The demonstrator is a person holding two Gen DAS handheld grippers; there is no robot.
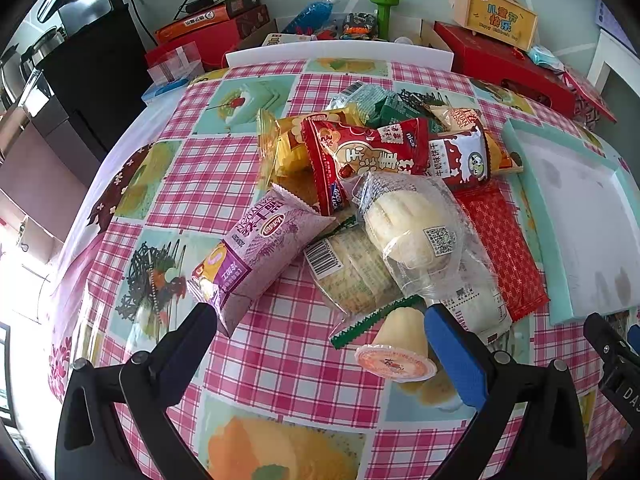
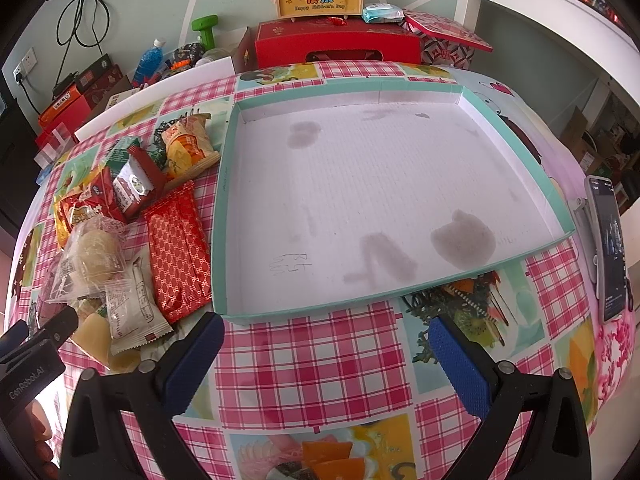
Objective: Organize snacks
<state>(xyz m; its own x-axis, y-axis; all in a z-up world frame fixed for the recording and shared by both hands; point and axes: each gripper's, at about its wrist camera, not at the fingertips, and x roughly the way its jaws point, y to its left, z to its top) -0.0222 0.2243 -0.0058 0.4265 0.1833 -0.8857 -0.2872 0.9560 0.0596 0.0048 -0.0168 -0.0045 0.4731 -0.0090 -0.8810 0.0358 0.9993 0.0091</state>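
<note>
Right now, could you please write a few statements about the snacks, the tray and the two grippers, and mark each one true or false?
1. The teal-rimmed tray holds no snacks. True.
2. The left hand-held gripper is shut on the purple packet. False: its jaws stand open and hold nothing.
3. The red patterned packet lies on the tablecloth between the snack pile and the tray. True.
4. The right hand-held gripper grips the tray's rim. False: it is open, short of the tray.
5. The jelly cup stands upright in the tray. False: it lies on its side on the tablecloth near the left gripper.
</note>
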